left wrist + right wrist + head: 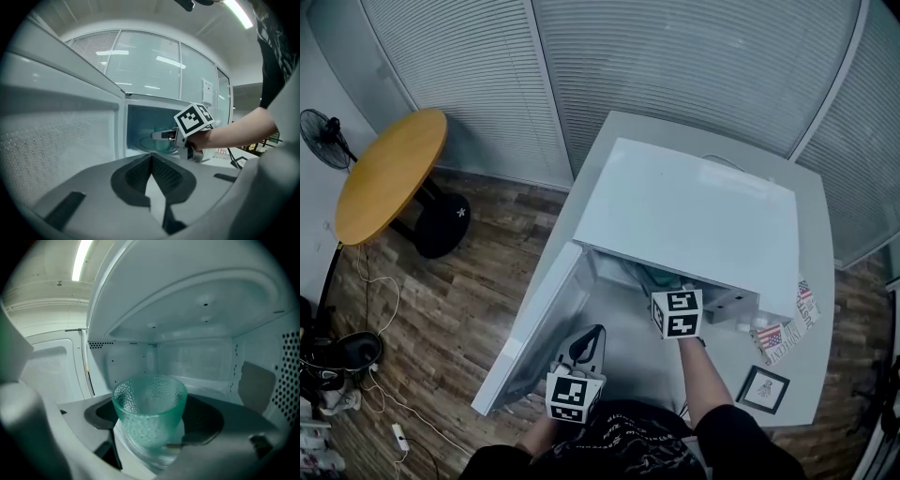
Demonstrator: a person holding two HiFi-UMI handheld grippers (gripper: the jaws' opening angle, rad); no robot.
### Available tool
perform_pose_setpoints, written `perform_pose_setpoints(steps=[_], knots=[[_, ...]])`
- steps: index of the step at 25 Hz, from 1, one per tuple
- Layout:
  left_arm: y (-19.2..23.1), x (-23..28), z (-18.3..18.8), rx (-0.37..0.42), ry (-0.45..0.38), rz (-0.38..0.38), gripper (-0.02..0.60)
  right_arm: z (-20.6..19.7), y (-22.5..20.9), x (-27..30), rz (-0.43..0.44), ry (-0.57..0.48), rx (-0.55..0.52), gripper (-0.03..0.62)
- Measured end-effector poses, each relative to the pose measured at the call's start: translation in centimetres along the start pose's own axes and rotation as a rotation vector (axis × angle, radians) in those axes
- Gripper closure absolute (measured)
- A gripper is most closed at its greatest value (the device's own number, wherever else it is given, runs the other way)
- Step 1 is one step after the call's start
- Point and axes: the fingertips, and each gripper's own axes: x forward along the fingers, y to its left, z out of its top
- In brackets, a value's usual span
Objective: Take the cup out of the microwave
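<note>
A white microwave point(694, 216) stands on a white table point(814, 366), its door point(534, 328) swung open to the left. Inside, a green dimpled glass cup point(149, 413) stands upright on the turntable, and it shows as teal in the left gripper view point(163, 144). My right gripper point(152, 423) reaches into the cavity, its pads against both sides of the cup; its marker cube point(678, 312) sits at the opening. My left gripper point(592, 336) is shut and empty, low in front of the open door point(61, 140).
Flag-printed papers point(783, 333) and a small framed picture point(764, 387) lie on the table right of the microwave. On the wooden floor to the left are a round wooden table point(389, 173), a fan point(323, 136) and cables point(384, 412).
</note>
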Motion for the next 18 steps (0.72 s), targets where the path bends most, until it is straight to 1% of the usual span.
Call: perform_pose_setpoints(steps=[10,18], knots=[[-0.1,0.1,-0.2,0.002,0.009,0.012,0.575,0.9,0.3,-0.3,0.01,-0.041,-0.014,0.206],[0.2,-0.5,-0.2,-0.006,-0.001,0.041,0.575,1.5,0.9,-1.5,0.019,-0.05,-0.056,0.206]])
